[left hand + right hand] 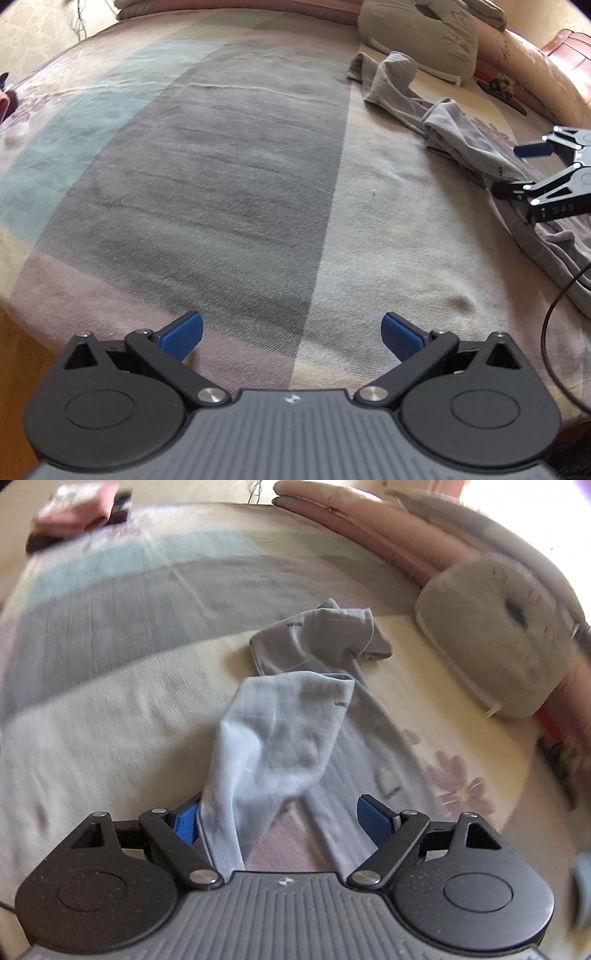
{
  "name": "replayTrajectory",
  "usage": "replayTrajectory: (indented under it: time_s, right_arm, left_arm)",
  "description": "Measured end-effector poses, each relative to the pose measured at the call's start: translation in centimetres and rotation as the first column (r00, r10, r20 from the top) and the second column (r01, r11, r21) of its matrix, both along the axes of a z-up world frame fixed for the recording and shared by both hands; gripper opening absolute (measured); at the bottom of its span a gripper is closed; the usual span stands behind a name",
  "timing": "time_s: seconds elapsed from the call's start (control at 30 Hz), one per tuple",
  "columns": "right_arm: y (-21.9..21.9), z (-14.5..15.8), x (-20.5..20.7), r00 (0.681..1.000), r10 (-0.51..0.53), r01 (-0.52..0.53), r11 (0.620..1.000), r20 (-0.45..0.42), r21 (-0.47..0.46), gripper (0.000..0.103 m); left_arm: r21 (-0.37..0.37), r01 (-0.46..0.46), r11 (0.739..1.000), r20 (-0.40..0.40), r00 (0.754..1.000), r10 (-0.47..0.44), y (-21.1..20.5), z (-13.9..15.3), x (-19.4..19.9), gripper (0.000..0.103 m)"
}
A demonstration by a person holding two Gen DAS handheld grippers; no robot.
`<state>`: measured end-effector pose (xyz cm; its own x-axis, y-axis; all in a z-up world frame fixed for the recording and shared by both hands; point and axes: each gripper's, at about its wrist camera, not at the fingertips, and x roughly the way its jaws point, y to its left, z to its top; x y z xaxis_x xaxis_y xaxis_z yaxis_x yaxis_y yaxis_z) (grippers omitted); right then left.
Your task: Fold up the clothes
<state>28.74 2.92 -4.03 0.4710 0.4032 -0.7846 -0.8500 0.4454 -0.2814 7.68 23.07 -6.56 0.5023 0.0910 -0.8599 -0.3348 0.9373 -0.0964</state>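
One grey garment, seemingly a pair of trousers with two legs, lies rumpled on the bed, on the cream part of its striped sheet. In the right wrist view one leg rises in a pale fold between the fingers of the right hand-held gripper; its jaws stand wide, and the picture is too blurred to tell whether the cloth touches the left blue pad. The left wrist view shows what that view cannot: the right hand-held gripper from the side, poised at the garment, and the left hand-held gripper spread wide over bare sheet with nothing between its fingers. One beige pillow lies beyond the garment, and only the right view shows the pink folded stack at the far corner.
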Motion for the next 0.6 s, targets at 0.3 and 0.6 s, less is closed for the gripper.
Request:
replayTrajectory:
  time_s: [0.3,0.6]
  right_arm:
    - [-1.5,2.7,3.2,0.980,-0.180,0.174,0.982,0.082,0.075,0.089]
    - [-4.9,1.9,3.9,0.947,-0.317,0.314,0.947,0.050,0.068,0.089]
  left_arm:
    - [0.002,0.027,1.000,-0.002,1.000,-0.027,-1.0,0.0,0.5,0.102]
    - [-0.004,0.075,0.997,-0.013,0.997,-0.075,-2.3,-0.3,1.9,0.102]
